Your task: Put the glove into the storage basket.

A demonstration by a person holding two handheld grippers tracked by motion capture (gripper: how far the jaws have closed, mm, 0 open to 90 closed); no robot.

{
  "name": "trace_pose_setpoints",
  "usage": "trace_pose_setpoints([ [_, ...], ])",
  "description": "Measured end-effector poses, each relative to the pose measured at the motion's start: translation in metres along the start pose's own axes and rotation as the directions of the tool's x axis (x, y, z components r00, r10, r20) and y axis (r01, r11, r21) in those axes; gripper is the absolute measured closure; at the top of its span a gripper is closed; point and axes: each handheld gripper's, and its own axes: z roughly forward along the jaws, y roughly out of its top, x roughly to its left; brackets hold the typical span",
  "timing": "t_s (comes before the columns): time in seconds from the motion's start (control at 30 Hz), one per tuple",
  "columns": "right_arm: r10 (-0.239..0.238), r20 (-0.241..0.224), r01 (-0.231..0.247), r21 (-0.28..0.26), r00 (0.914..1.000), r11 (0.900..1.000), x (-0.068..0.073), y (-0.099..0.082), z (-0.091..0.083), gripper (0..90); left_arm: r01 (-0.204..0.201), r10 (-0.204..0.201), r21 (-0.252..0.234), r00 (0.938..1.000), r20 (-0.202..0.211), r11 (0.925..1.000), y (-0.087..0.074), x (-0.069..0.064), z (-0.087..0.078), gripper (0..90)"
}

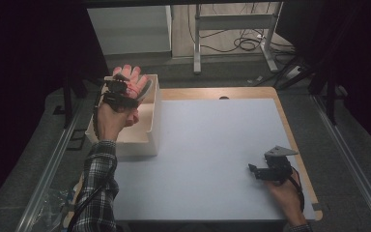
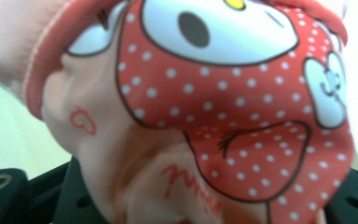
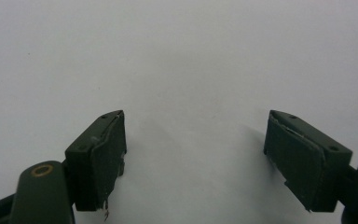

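We have the glove (image 1: 134, 81) clamped in the left gripper (image 1: 121, 89), whose jaws are nearly closed on the cloth. It is a pink glove with a red, white-dotted cartoon print, and in the left gripper view the fabric (image 2: 223, 116) bunches right up against the camera, spilling above and to both sides of the jaws. From the high view, the glove hangs just ahead of that gripper, over the open white box (image 1: 155, 116) at the table's left edge, its fingers splayed above the far wall.

We judge the step in hand to be putting the glove into the box: it is carried and over the opening, not yet lying on the bottom. The next move calls for lowering it a little further between the walls, then opening the jaws so the cloth drops free without snagging on the pads.

Our right gripper (image 1: 261, 171) rests on the white mat (image 1: 212, 145), well apart from the box, jaws spread wide with nothing but bare surface between its pads (image 3: 103, 154).
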Motion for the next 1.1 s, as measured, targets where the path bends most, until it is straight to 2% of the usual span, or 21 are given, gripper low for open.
trace_pose_setpoints([
  [0.4,0.000,0.000,0.000,0.000,1.0000,1.0000,0.000,0.000,0.000,21.2,0.031,-0.030,0.041,0.9994,-0.019,0.9987,-0.016,0.002,0.052,45.9],
  [0.7,-0.001,0.000,0.001,0.000,1.0000,1.0000,0.000,0.000,0.000,21.2,0.025,-0.022,0.098,0.9993,-0.030,0.9949,-0.018,-0.007,0.082,43.4],
  [0.97,-0.001,0.000,0.001,-0.001,1.0000,1.0000,0.000,0.000,0.000,21.2,0.027,-0.019,0.168,0.9986,-0.049,0.9854,-0.017,-0.011,0.102,39.4],
  [1.1,-0.001,0.000,0.001,-0.001,1.0000,1.0000,0.000,0.000,0.000,21.2,0.026,-0.016,0.210,0.9987,-0.049,0.9773,-0.016,-0.011,0.111,36.4],
])
